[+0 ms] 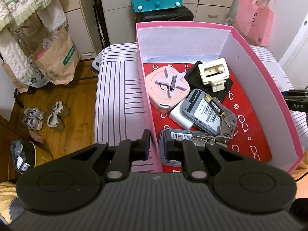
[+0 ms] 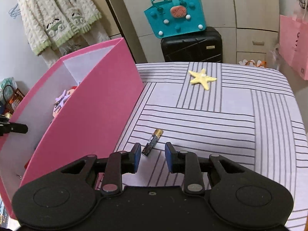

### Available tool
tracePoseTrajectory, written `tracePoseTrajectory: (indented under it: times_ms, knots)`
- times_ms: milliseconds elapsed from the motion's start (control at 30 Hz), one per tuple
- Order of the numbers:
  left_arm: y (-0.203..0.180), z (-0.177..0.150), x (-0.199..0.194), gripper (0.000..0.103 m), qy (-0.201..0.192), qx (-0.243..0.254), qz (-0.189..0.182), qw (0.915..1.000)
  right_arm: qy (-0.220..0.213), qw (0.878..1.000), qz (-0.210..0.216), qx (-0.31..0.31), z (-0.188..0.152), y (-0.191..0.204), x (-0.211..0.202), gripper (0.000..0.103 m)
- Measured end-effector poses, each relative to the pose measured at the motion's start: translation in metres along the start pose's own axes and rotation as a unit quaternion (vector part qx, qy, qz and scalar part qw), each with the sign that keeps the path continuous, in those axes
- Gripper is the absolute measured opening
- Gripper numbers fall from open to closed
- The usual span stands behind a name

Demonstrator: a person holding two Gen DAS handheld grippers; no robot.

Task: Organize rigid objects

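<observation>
Pink box (image 1: 256,44), red patterned lining; yellow starfish (image 2: 202,77) on white, grey-striped bedsheet (image 2: 231,115); black-and-gold battery (image 2: 152,142).

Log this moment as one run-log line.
left gripper: shut on pink box wall | right gripper: open, battery just ahead on striped cloth | yellow starfish: still outside box

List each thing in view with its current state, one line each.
Left tongs: shut on the pink box wall.
Right tongs: open, empty.
Pink box: open-topped, holding items.
Loose battery: lying on the striped cover, ahead of the right tongs.
Yellow star: flat on the cover.
</observation>
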State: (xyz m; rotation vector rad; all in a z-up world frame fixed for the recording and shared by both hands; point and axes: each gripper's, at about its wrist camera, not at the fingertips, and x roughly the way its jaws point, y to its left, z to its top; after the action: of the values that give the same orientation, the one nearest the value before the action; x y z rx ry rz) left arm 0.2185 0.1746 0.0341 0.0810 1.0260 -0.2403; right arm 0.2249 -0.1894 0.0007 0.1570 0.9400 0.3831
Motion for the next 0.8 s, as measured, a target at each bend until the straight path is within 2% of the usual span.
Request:
tracePoseTrajectory:
  times_ms: [133,200,267,333,367,400,467,800]
  knots:
    - [0.000,0.000,0.000,0.012,0.001,-0.003,-0.001,1.0000,-0.005,0.999,-0.020,-0.033,-0.001,0.009,0.010,0.038]
    - [0.001,0.000,0.000,0.013,0.001,-0.004,-0.001,1.0000,-0.010,0.997,-0.038,-0.059,-0.003,0.015,0.017,0.046]
    - [0.000,0.000,0.000,0.013,0.001,-0.004,-0.001,1.0000,-0.010,0.994,-0.061,-0.086,-0.003,0.019,0.025,0.046]
    - [0.001,0.000,0.000,0.013,0.001,-0.004,-0.001,1.0000,-0.014,0.992,-0.066,-0.103,-0.004,0.023,0.027,0.047]
    - [0.001,0.000,0.000,0.013,0.001,-0.004,-0.002,1.0000,-0.014,0.992,-0.067,-0.109,-0.004,0.024,0.027,0.042]
    - [0.001,0.000,0.000,0.013,0.001,-0.005,-0.002,1.0000,-0.014,0.992,-0.064,-0.112,-0.005,0.024,0.026,0.024]
    - [0.002,0.000,0.000,0.013,0.000,-0.008,-0.005,1.0000,-0.011,0.992,-0.055,-0.116,-0.005,0.023,0.023,0.011]
    - [0.003,0.000,0.000,0.013,-0.002,-0.009,-0.007,0.9999,-0.014,0.993,-0.047,-0.111,-0.008,0.021,0.022,0.011]
